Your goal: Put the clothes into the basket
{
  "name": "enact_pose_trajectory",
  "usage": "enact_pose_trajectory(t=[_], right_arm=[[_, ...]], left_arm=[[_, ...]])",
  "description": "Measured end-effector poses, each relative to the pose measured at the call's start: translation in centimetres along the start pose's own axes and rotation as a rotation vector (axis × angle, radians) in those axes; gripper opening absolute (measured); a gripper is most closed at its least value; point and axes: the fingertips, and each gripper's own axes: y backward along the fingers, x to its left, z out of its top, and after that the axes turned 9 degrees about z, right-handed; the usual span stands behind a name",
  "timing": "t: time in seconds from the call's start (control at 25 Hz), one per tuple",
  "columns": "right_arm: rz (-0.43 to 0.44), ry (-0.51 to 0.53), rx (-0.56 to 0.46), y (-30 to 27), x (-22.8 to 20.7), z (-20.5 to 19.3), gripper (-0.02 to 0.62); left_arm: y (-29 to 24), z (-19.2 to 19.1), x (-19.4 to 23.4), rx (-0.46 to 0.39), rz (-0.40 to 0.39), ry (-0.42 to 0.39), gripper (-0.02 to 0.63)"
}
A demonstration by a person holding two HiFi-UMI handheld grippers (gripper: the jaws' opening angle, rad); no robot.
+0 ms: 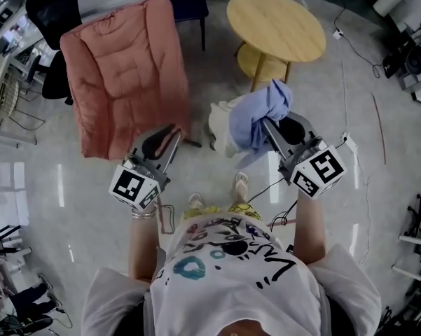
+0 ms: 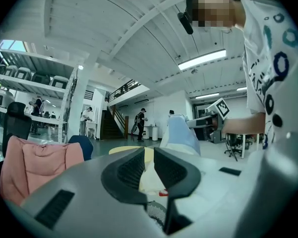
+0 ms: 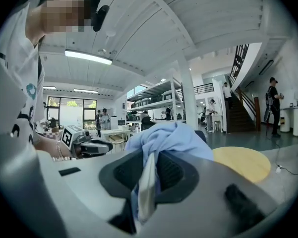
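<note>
1. Firmly clamped in right gripper (image 3: 149,175) jaws: blue garment (image 1: 258,117), bunched ahead, hiding the jaw tips.
2. Narrowly apart, empty: left gripper (image 2: 148,168) jaws.
3. Beneath the garment, half-covered: pale heap (image 1: 221,126), basket or cloth unclear.

From my feed, the right gripper (image 1: 270,128) sits at two o'clock of my torso, its jaws buried in a light blue garment (image 1: 260,117) that bunches above them. Just at nine o'clock of that garment, touching it, is a cream bundle (image 1: 221,126); whether it is a basket I cannot tell. The left gripper (image 1: 173,133) points toward one o'clock, its tips near the lower edge of a pink quilted armchair (image 1: 122,75). A round wooden table (image 1: 277,25) stands at twelve o'clock of the garment.
</note>
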Motion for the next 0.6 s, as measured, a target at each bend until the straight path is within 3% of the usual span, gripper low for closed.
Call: enact_pose_trajectory(t=[0.44, 0.6], right_arm=[[0.211, 0.043, 0.06, 2.9, -6.4, -2.3, 0.077], [0.249, 0.052, 0.076, 3.2, -7.9, -2.7, 0.077]], left_arm=[[-8.4, 0.9, -5.2, 0.009, 0.145, -0.016, 0.064], [-10.0, 1.2, -6.0, 0.024, 0.177, -0.03, 0.064]])
